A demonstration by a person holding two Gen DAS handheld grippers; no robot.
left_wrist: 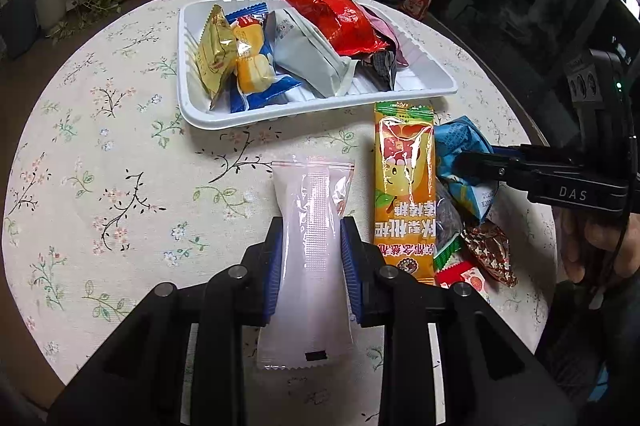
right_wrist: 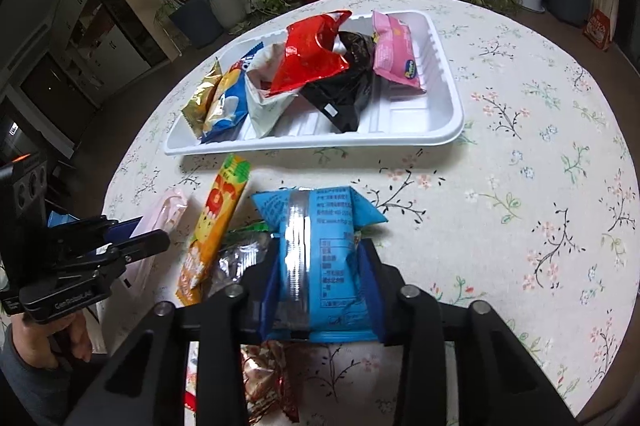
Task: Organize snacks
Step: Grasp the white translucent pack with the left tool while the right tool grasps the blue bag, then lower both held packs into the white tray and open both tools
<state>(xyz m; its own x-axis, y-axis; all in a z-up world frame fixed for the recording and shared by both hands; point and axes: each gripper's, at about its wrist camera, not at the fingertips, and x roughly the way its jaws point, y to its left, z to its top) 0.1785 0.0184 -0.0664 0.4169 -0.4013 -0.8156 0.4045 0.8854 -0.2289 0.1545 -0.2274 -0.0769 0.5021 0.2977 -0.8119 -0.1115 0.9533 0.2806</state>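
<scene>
A white tray (left_wrist: 416, 88) at the back of the round table holds several snack packets: gold, blue, grey-white, red, black and pink. It also shows in the right wrist view (right_wrist: 448, 98). My left gripper (left_wrist: 311, 226) is shut on a pale pink-white packet (left_wrist: 310, 222), which lies lengthwise between the blue pads. My right gripper (right_wrist: 318, 250) is shut on a blue packet (right_wrist: 320, 226); from the left wrist view the right gripper (left_wrist: 464, 162) grips the blue packet (left_wrist: 460, 142) beside the orange stick.
An orange candy stick (left_wrist: 404, 186) lies between the two grippers, also in the right wrist view (right_wrist: 216, 222). Small wrapped sweets, brown-red (left_wrist: 490, 250) and green-red (left_wrist: 452, 262), lie near it. A floral cloth (right_wrist: 540, 186) covers the table; its right half is bare. Plants and a TV bench stand beyond.
</scene>
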